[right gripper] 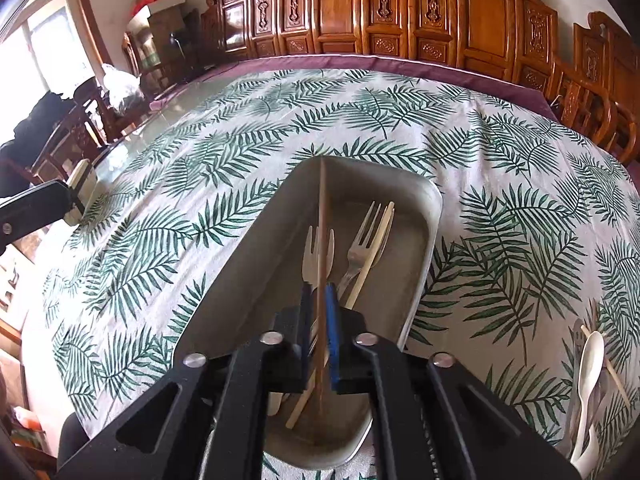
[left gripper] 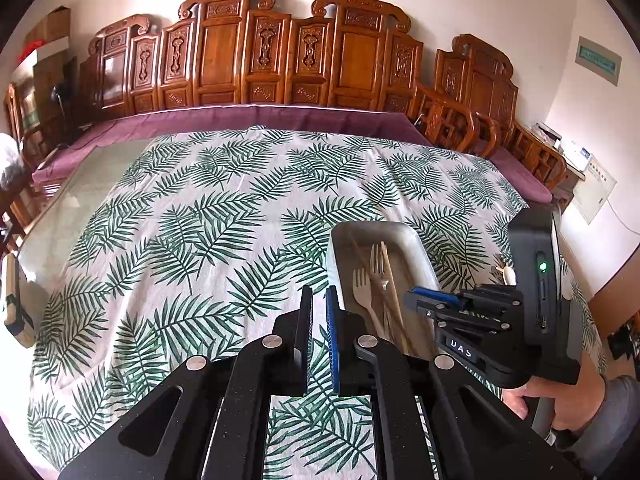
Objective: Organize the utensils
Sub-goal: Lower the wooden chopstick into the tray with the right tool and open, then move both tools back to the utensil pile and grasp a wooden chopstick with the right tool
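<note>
Metal tray (right gripper: 416,216) sat on the leaf-cloth bench (right gripper: 240,128), holding two forks (right gripper: 360,240) and chopsticks (right gripper: 372,256). Right tool (right gripper: 320,320) over the tray, one chopstick (right gripper: 321,220) between its slightly parted pads; grip unclear. Left tool (left gripper: 318,320) closed, empty, left of tray over bare cloth. White spoon (right gripper: 588,364) lay loose near the bench's right edge.

Two forks (right gripper: 318,256), one tray (right gripper: 256,248)
</note>
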A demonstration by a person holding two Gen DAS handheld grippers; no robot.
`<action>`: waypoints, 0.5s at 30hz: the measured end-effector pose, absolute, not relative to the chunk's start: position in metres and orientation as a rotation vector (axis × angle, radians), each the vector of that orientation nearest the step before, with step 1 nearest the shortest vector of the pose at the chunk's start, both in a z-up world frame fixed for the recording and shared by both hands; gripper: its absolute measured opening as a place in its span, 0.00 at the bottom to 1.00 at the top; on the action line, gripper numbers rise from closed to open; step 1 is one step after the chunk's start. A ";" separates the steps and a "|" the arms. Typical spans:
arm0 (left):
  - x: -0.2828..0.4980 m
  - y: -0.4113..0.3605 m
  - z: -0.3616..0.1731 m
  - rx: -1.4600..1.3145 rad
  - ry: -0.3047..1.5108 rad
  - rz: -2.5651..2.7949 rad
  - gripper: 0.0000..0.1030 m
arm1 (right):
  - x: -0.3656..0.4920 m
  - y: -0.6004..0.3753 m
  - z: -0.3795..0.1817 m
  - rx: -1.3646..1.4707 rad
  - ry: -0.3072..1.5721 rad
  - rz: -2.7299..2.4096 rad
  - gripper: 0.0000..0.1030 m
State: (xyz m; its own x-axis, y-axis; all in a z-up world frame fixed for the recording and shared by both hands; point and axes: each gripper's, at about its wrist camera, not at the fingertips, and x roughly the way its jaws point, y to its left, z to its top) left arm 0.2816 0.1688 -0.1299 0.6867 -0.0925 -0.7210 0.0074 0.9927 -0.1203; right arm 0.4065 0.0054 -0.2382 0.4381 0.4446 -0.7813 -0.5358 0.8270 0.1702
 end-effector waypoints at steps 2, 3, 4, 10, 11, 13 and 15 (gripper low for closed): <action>0.281 0.166 -0.130 -0.108 0.811 -0.063 0.06 | 0.401 -0.004 -0.229 -0.103 0.907 0.625 0.19; 0.280 0.162 -0.129 -0.104 0.809 -0.068 0.06 | 0.399 -0.008 -0.226 -0.113 0.898 0.623 0.19; 0.280 0.158 -0.129 -0.099 0.810 -0.071 0.06 | 0.396 -0.016 -0.221 -0.122 0.886 0.628 0.19; 0.276 0.125 -0.128 -0.087 0.818 -0.109 0.06 | 0.383 -0.072 -0.206 -0.162 0.849 0.595 0.19; 0.275 0.119 -0.128 -0.088 0.818 -0.115 0.06 | 0.381 -0.082 -0.204 -0.168 0.848 0.579 0.19; 0.273 0.104 -0.125 -0.089 0.816 -0.131 0.06 | 0.376 -0.107 -0.199 -0.162 0.858 0.547 0.19; 0.270 0.091 -0.122 -0.096 0.813 -0.146 0.06 | 0.366 -0.134 -0.188 -0.162 0.848 0.528 0.19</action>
State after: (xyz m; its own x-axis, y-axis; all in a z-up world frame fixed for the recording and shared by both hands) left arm 0.2695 0.0907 -0.1216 0.6778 -0.1664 -0.7162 0.0929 0.9856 -0.1412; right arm 0.3664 -0.1338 -0.1885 0.5422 0.3792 -0.7498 -0.5049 0.8603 0.0700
